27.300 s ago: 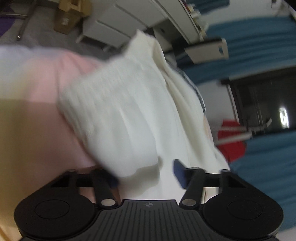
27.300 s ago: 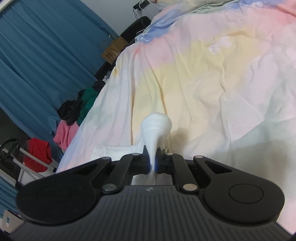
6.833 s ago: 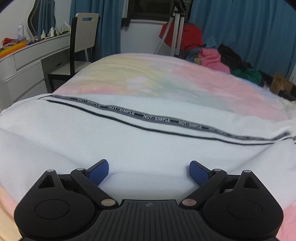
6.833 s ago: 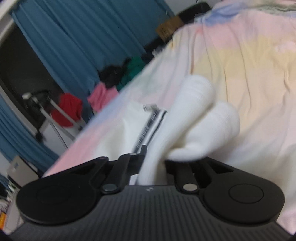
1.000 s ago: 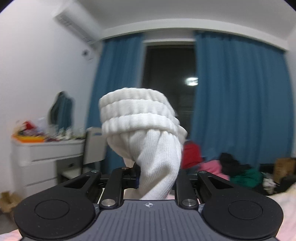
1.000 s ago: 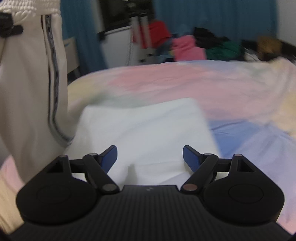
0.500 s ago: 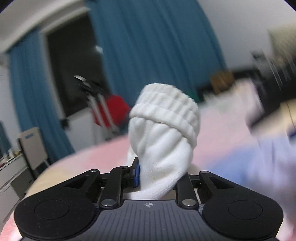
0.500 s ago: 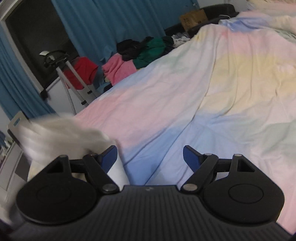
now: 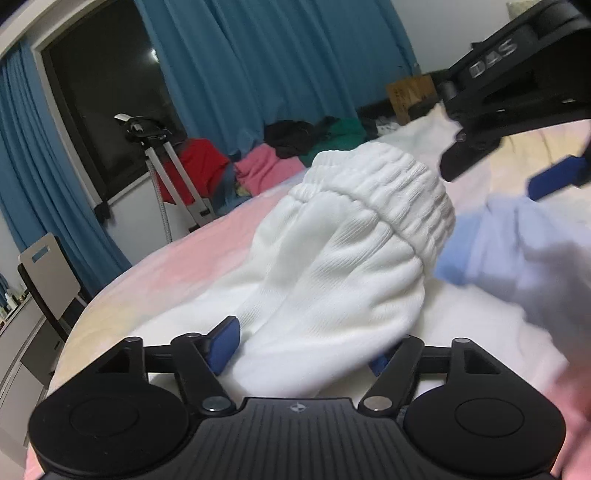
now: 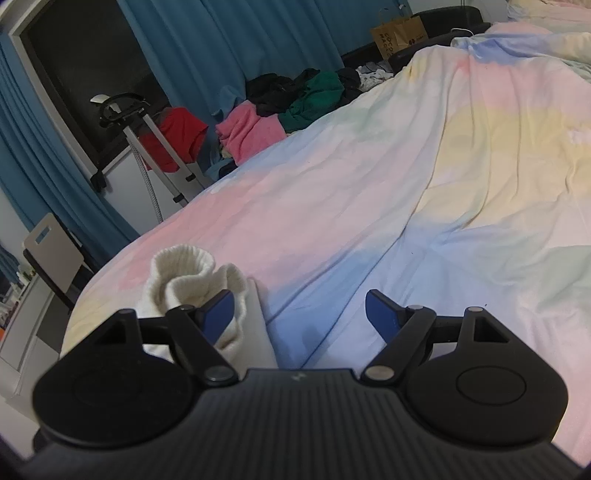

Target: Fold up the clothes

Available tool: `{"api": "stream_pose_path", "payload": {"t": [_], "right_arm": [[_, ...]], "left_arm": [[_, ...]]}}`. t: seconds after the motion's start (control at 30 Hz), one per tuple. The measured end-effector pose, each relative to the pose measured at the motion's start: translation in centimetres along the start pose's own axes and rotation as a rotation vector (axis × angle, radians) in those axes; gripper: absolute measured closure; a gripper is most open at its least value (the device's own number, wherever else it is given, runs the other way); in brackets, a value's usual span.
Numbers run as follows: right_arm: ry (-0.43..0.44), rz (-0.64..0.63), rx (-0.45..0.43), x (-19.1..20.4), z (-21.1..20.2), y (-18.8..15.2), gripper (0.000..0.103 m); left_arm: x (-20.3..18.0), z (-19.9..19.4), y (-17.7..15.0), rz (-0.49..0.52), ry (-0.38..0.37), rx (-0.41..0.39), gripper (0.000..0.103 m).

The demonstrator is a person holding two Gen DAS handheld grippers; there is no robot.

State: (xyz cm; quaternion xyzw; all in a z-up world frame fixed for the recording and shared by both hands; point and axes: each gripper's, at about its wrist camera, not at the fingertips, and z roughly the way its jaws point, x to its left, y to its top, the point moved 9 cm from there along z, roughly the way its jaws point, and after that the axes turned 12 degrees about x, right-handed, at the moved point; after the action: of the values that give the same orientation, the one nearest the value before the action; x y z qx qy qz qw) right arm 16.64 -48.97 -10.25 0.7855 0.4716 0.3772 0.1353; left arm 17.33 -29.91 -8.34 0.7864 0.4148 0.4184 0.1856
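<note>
One white garment [image 9: 332,280] is lying bunched on one bed [image 10: 369,206], and it is showing again beside the right gripper's pad [image 10: 192,284]. Two grippers are showing, the left gripper [image 9: 306,350] and the right gripper [image 10: 300,312], and each one is showing two blue pads. One chair [image 10: 51,251] is standing by the bed, one metal stand [image 10: 147,147] is standing by the one dark window [image 9: 107,92], one brown paper bag [image 10: 399,33] is sitting far back, and one pile of clothes [image 10: 288,96] is lying there with red, pink, green and black pieces.
</note>
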Motion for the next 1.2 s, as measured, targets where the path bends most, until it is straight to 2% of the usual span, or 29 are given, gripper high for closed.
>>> {"api": "stream_pose_path", "payload": {"t": [0.07, 0.2, 0.33, 0.37, 0.43, 0.5, 0.57, 0.63, 0.73, 0.87, 0.93, 1.0, 1.03, 1.07, 1.13, 1.2], "right_arm": [[0.009, -0.008, -0.001, 0.3, -0.2, -0.1, 0.023], [0.033, -0.023, -0.026, 1.2, -1.0, -0.3, 0.023], [0.097, -0.019, -0.090, 2.3, -2.2, -0.1, 0.023], [0.122, -0.012, -0.104, 2.6, -2.5, -0.1, 0.023], [0.194, 0.019, -0.098, 3.0, -2.5, -0.3, 0.021], [0.283, 0.078, -0.042, 3.2, -1.8, -0.8, 0.021], [0.347, 0.146, 0.019, 3.2, -0.9, -1.6, 0.016], [0.367, 0.198, 0.074, 3.2, 0.0, -2.3, 0.016], [0.344, 0.198, 0.115, 3.9, 0.8, -3.3, 0.015], [0.364, 0.140, 0.164, 5.9, 2.5, -4.5, 0.013], [0.331, 0.103, 0.166, 6.7, 3.7, -4.7, 0.014], [0.271, 0.045, 0.143, 7.4, 4.4, -4.6, 0.029], [0.237, 0.017, 0.126, 7.6, 4.5, -4.6, 0.047], [0.221, 0.001, 0.105, 7.5, 4.3, -4.5, 0.055], [0.238, -0.001, 0.060, 7.6, 3.3, -4.1, 0.063], [0.276, 0.007, 0.010, 7.7, 1.4, -3.5, 0.065]], "left_arm": [[1.2, -0.6, -1.2, 0.013, -0.006, 0.023, 0.021], [3.7, -1.9, -3.6, 0.039, -0.018, 0.069, 0.020], [7.8, -2.2, -6.8, 0.013, 0.088, 0.098, 0.016], [8.7, -2.1, -7.7, -0.027, 0.107, 0.122, 0.014], [10.6, -1.8, -9.5, -0.189, 0.046, 0.181, 0.014], [12.7, -1.1, -10.9, -0.352, 0.001, 0.214, 0.013], [14.4, -0.1, -11.9, -0.467, -0.016, 0.238, 0.010], [15.6, 0.0, -12.4, -0.521, -0.022, 0.240, 0.010], [17.0, -0.2, -13.1, -0.576, -0.028, 0.235, 0.010], [17.5, -0.7, -13.8, -0.580, -0.029, 0.214, 0.010], [17.1, -0.2, -13.4, -0.564, -0.024, 0.202, 0.010], [16.1, -0.4, -13.2, -0.547, -0.020, 0.189, 0.010], [15.7, -0.5, -13.1, -0.538, -0.019, 0.182, 0.010], [15.2, -0.5, -13.1, -0.538, -0.018, 0.176, 0.010], [15.0, -1.0, -13.2, -0.563, -0.016, 0.166, 0.010], [15.0, -1.8, -13.4, -0.592, -0.026, 0.154, 0.010]]}}
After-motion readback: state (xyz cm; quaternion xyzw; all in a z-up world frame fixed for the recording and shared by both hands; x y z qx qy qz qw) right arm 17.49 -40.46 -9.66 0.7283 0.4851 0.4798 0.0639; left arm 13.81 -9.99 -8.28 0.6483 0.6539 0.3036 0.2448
